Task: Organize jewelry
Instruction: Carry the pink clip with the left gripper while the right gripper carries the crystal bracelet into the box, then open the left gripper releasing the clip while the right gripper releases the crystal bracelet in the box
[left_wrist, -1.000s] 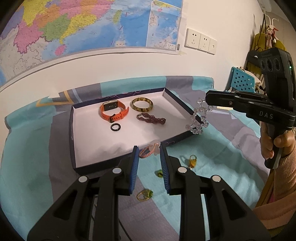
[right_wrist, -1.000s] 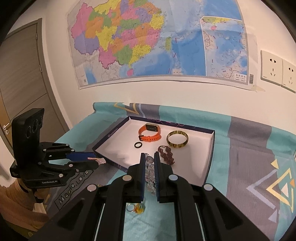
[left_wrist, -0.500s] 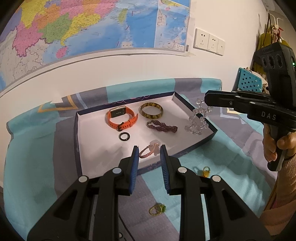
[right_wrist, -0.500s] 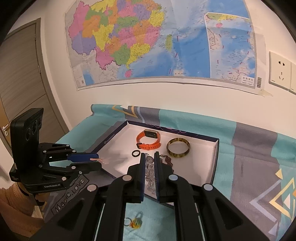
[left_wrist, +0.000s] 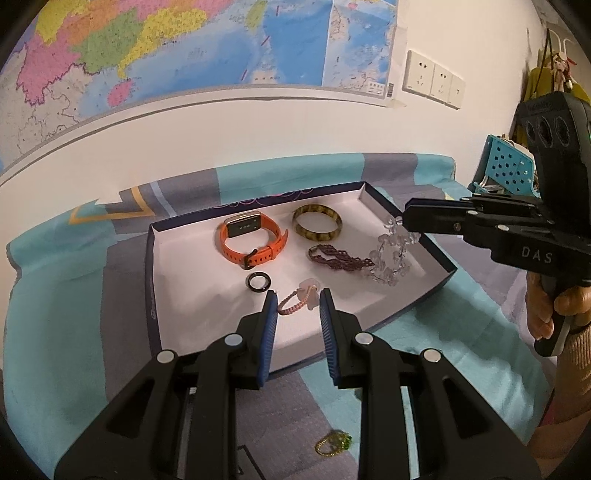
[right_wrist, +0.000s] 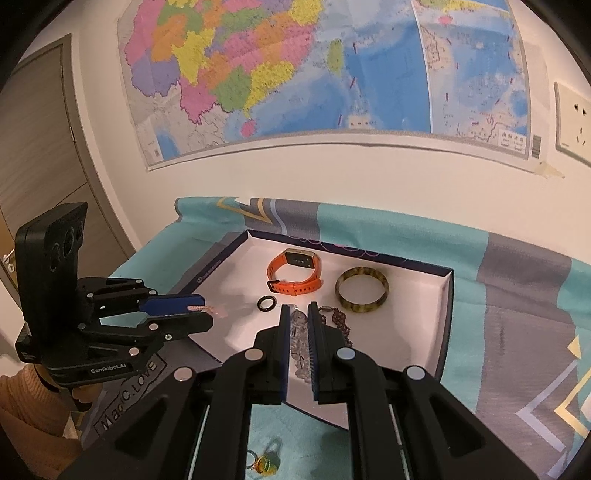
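Over the white-lined box (left_wrist: 436, 254), both grippers are carrying bracelets.

Left gripper (left_wrist: 297, 314): fingers part-open, and a pink braided bracelet (left_wrist: 297, 301) sits right at the tips. From its own camera the bracelet looks loose between the tips. From the right camera one end of it pokes out of the blue pads (right_wrist: 173, 306), so it seems pinched, but I can't tell how firmly. It hangs over the near part of the box floor, just in front of the black ring (left_wrist: 259, 282).

Right gripper (right_wrist: 297, 321): jaws nearly closed on a clear bead bracelet (left_wrist: 389, 254). The beads dangle from the tips over the right side of the box, beside or touching the dark red bead chain (left_wrist: 338, 258).

Already lying in the box:
- orange watch (left_wrist: 253, 240), toward the back wall
- yellow-brown bangle (left_wrist: 317, 223), right of the watch
- black ring, in front of the watch
- dark red chain, in front of the bangle

Outside the box, on the teal and grey cloth (left_wrist: 55, 332): a small green-and-gold ring (left_wrist: 332, 445) below the left gripper, and a yellow charm piece (right_wrist: 264, 461) under the right gripper.
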